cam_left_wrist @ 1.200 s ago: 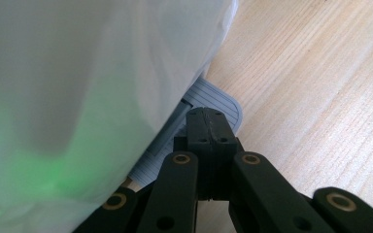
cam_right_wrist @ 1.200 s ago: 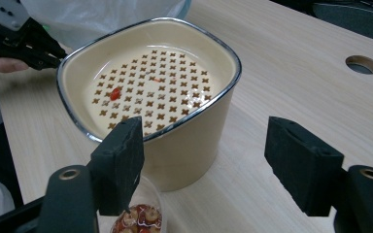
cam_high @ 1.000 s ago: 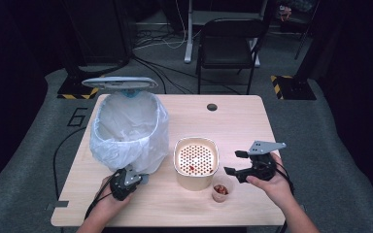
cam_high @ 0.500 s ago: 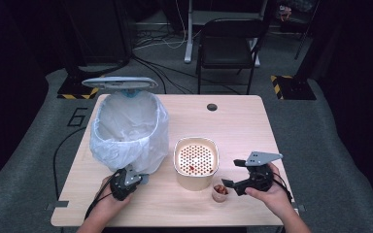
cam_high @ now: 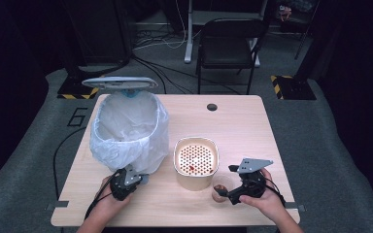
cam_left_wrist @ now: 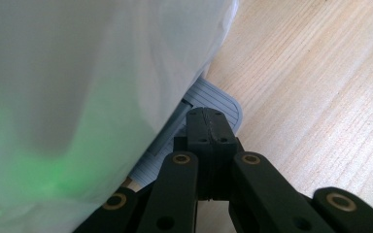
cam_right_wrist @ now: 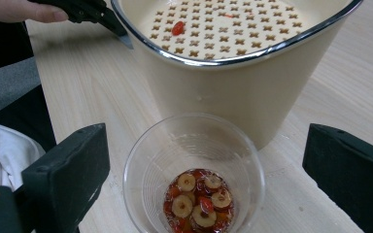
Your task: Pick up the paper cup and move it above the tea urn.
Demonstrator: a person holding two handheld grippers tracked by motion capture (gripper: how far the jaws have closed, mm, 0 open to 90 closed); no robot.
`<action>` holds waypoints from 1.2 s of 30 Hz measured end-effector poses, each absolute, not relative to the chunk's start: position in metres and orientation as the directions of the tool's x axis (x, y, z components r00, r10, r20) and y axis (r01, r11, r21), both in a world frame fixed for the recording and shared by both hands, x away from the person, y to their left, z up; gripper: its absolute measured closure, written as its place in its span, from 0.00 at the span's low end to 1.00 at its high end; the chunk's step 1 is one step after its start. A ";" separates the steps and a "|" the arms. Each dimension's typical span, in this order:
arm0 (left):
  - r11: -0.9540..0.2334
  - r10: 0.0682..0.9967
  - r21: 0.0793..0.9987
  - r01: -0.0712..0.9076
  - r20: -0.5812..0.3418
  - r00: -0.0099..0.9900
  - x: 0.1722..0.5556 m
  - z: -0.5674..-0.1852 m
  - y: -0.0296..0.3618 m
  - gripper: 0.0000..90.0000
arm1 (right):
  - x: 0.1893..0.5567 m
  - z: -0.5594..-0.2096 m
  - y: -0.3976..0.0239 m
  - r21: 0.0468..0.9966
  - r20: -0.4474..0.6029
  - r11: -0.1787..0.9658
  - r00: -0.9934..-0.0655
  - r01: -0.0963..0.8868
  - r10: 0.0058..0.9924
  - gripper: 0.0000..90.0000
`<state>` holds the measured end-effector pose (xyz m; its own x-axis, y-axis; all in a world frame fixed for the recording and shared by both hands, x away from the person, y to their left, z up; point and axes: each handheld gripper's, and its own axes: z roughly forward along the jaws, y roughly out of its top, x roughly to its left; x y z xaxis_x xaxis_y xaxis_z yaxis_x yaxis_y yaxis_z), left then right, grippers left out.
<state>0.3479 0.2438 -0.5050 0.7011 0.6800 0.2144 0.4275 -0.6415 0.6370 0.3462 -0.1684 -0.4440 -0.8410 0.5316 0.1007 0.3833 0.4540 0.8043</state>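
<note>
Standing wide apart in the right gripper view, the two black jaws of the right gripper (cam_right_wrist: 204, 184) flank a clear plastic cup (cam_right_wrist: 194, 174) at lower centre of the frame; the jaws have just been opening, the cup sits between them and neither pad touches its wall. The cup stands upright on the wooden table (cam_right_wrist: 92, 82) and holds sliced dried fruit and red bits in its bottom. Just behind it, in the upper half of that frame, is a cream strainer pot (cam_right_wrist: 243, 92) with a metal rim and a perforated insert carrying a few red pieces.

In the high view the right gripper (cam_high: 230, 187) lies at lower right, the cup (cam_high: 218, 193) right before it near the table's front edge, and the strainer pot (cam_high: 196, 162) just above and to the left of the cup.

At lower left of the high view the left gripper (cam_high: 125, 178) rests at the base of a bin lined with a white bag (cam_high: 126, 128), whose lid (cam_high: 120, 82) stands raised at the back. In the left gripper view its jaws are pressed together with nothing between them, their tips over the bin's ribbed grey pedal (cam_left_wrist: 218, 99), the white bag taking the left side of that frame
</note>
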 end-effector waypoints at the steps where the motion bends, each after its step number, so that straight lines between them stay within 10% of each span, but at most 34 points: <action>1: -0.642 0.680 0.637 0.428 0.214 0.701 0.348 -0.505 0.244 1.00 | 0.345 -0.446 -0.167 0.804 0.106 0.452 -0.840 0.388 0.532 0.03; 36: -0.630 0.687 0.643 0.436 0.200 0.699 0.348 -0.505 0.244 1.00 | 0.343 -0.489 -0.161 0.800 0.077 0.475 -0.848 0.367 0.525 0.19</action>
